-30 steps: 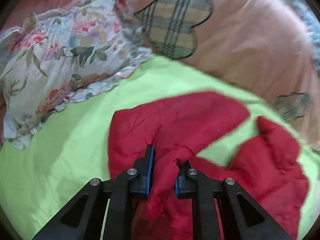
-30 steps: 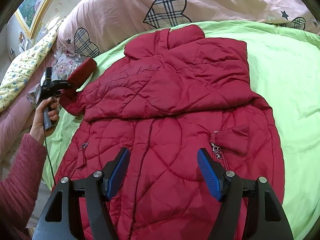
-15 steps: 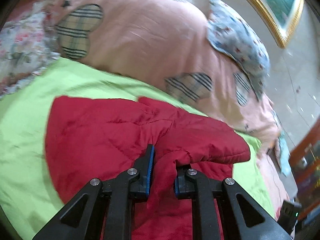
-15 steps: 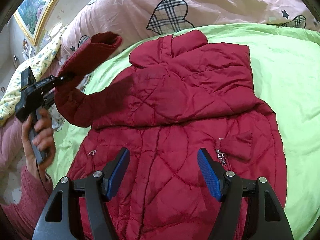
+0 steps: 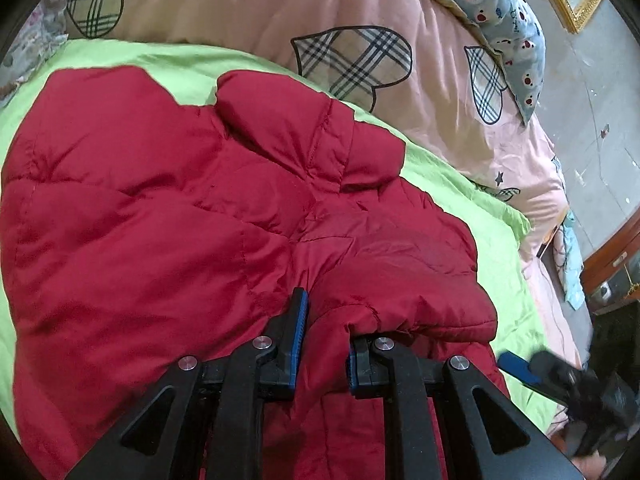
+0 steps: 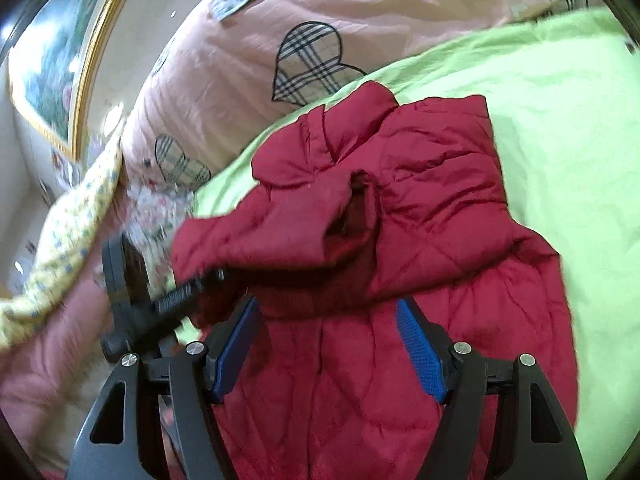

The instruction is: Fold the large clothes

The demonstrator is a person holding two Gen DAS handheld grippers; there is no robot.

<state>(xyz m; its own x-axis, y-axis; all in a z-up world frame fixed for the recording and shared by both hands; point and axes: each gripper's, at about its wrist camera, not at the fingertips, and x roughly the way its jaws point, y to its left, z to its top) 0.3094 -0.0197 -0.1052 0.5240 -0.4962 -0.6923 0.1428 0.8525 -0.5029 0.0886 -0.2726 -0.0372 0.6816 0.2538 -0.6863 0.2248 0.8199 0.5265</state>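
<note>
A red quilted jacket point(image 5: 160, 220) lies spread on the green sheet point(image 5: 460, 184). My left gripper point(image 5: 324, 320) is shut on the cuff end of one sleeve point(image 5: 400, 296), which bunches up over the right finger. In the right wrist view that sleeve point(image 6: 272, 220) hangs lifted across the jacket point(image 6: 440, 220), stretched from the blurred left gripper point(image 6: 160, 300) at the left. My right gripper point(image 6: 326, 302) hovers open above the jacket's lower half, with nothing pinched between its blue pads. One of its pads point(image 5: 516, 364) shows blurred at the lower right of the left wrist view.
A pink duvet point(image 5: 240, 8) with plaid hearts is piled behind the green sheet point(image 6: 560, 100). A blue patterned pillow point(image 5: 508, 12) leans on it. A yellow floral cloth point(image 6: 72, 208) and a gold-framed picture point(image 6: 52, 60) are at the left. Dark wooden furniture point(image 5: 616, 256) stands past the bed's edge.
My left gripper has carried the sleeve up from beside the jacket and across over its body. The right gripper has shifted and rolled a little, and stays open.
</note>
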